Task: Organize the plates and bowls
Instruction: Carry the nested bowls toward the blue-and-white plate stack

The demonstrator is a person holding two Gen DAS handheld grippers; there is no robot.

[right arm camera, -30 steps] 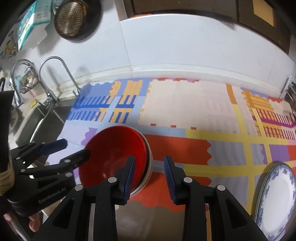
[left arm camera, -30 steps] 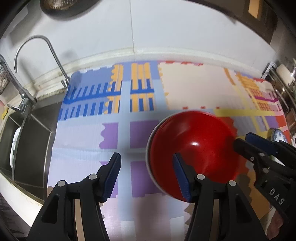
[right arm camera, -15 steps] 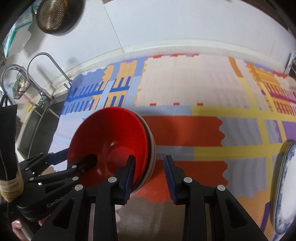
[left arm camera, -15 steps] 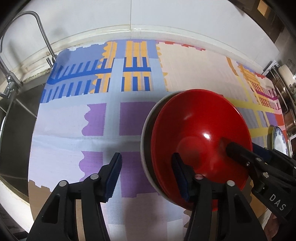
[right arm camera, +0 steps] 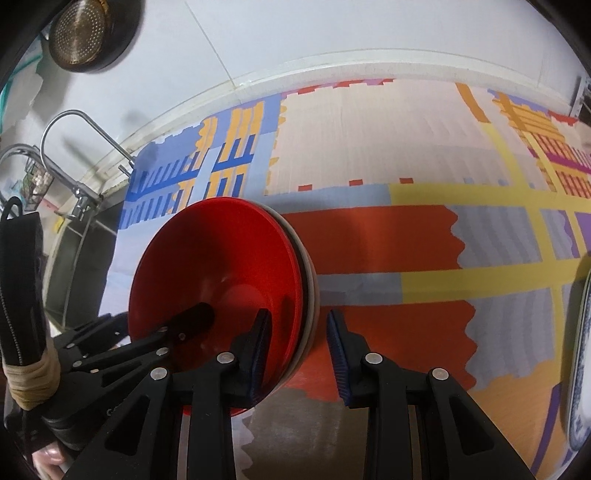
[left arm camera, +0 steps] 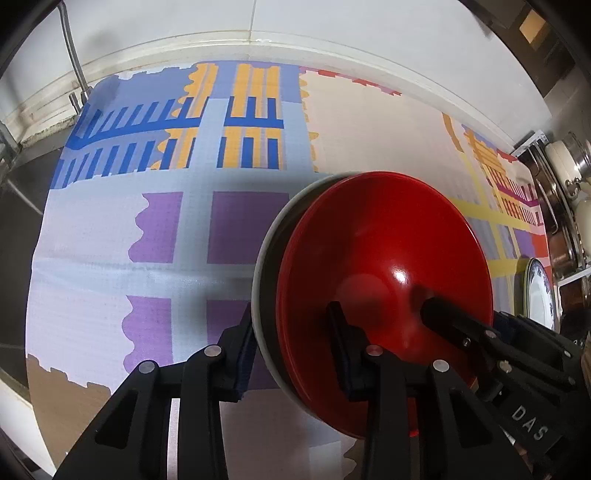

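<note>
A red bowl (left arm camera: 384,251) sits nested on top of a white bowl (left arm camera: 264,258) on the patterned mat. My left gripper (left arm camera: 291,325) straddles the stack's left rim, one finger outside against the white bowl and one inside the red bowl; its jaws are closing. In the right wrist view the red bowl (right arm camera: 221,266) fills the left half. My right gripper (right arm camera: 298,317) straddles the stack's right rim, its jaws closing, with a gap still showing between the outer finger and the white bowl (right arm camera: 310,288). Each gripper shows in the other's view: right gripper (left arm camera: 469,317), left gripper (right arm camera: 159,317).
A blue-and-white plate (right arm camera: 580,369) lies on the mat's right edge, also seen as plate (left arm camera: 539,295). A sink (right arm camera: 74,258) with a faucet (right arm camera: 74,125) lies to the left. A strainer (right arm camera: 81,33) hangs on the wall. A rack with pots (left arm camera: 565,184) stands far right.
Both grippers have come down onto the bowl stack. The left jaws have narrowed around the left rim; the right jaws now straddle the right rim. The bowls have not moved.
</note>
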